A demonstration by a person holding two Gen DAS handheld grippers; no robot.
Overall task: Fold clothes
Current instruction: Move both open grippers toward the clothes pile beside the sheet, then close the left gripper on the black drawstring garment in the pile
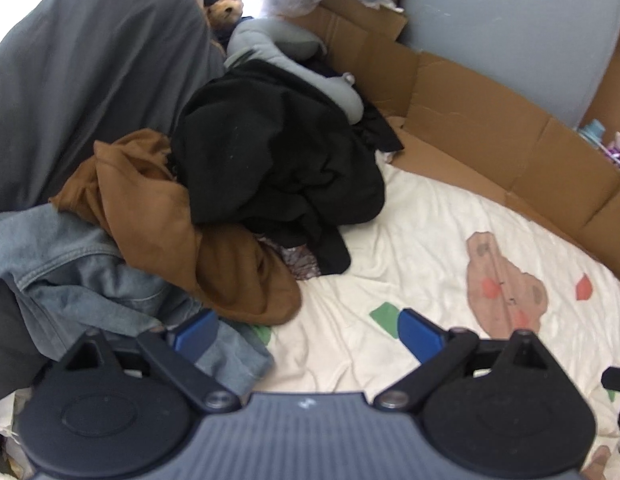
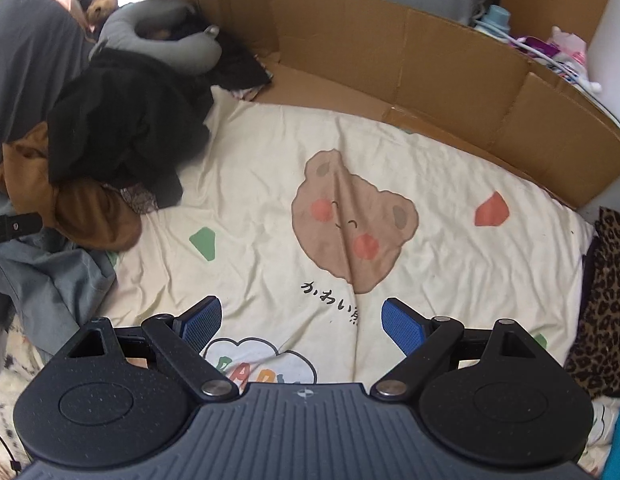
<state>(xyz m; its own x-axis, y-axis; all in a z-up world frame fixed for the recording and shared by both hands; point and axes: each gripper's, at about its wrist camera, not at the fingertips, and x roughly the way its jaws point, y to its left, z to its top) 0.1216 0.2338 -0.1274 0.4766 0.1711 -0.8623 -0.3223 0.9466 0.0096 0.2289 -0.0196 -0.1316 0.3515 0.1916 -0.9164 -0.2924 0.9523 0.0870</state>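
1. Nothing appears folded yet. The clothes lie in one crumpled heap at the left side of the bed, on the cream bedsheet point(image 2: 270, 168) with its bear print.
2. The heap holds a black garment point(image 1: 278, 160) on top, a brown garment point(image 1: 214, 248) draped beneath and in front of it, and a pale blue denim piece point(image 1: 90, 268) nearest the camera. A dark patterned scrap peeks out under the black one; what it is I cannot tell.
3. A grey neck pillow point(image 1: 278, 52) rests against the back of the heap, beside the cardboard point(image 1: 469, 112) that lines the far edge of the bed.
4. The left tongs point(image 1: 306, 336) stand wide open and hold nothing; one blue pad sits over the denim hem, the other over bare sheet.
5. The right tongs point(image 2: 302, 324) are likewise spread wide and empty, above the open middle of the sheet, well apart from the heap.
6. Judging by this, the task is at its very start: a first garment must be picked out, spread flat on the free part of the bed, then folded. The denim piece looks the nearest candidate.
7. No stack of finished items shows in either view.
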